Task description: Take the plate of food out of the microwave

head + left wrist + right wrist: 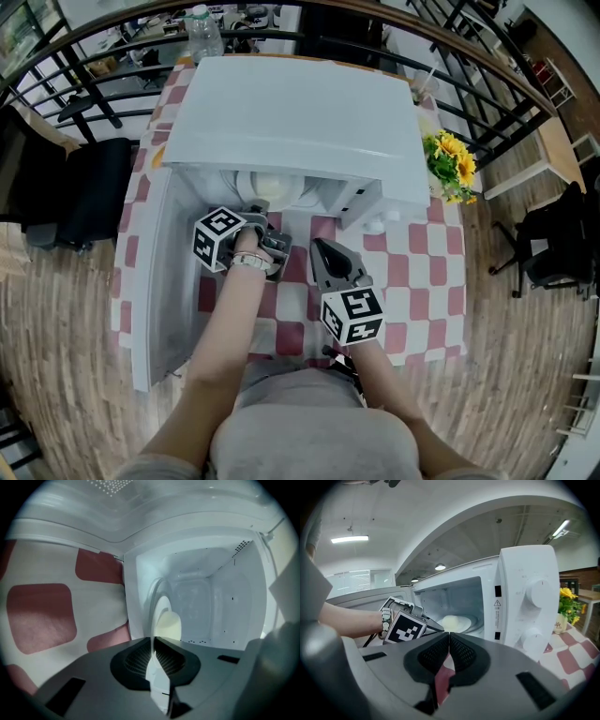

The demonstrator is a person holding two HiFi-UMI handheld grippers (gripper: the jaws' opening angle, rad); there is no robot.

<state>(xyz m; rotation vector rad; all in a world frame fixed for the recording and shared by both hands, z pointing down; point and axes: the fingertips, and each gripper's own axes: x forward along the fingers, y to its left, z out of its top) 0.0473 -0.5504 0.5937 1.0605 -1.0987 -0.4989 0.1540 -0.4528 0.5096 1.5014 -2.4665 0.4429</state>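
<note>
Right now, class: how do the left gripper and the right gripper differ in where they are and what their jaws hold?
The left gripper reaches into the microwave. The right gripper hangs outside it, over the tablecloth. The left gripper's jaws are closed on the plate's rim, while the right gripper's jaws are together on nothing. Both point toward the microwave.

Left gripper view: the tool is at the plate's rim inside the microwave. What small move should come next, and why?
Probably draw the left tool straight back out of the microwave, keeping the plate level. Its jaws are pressed on the plate's rim, food lies on it, and the door stands open.
</note>
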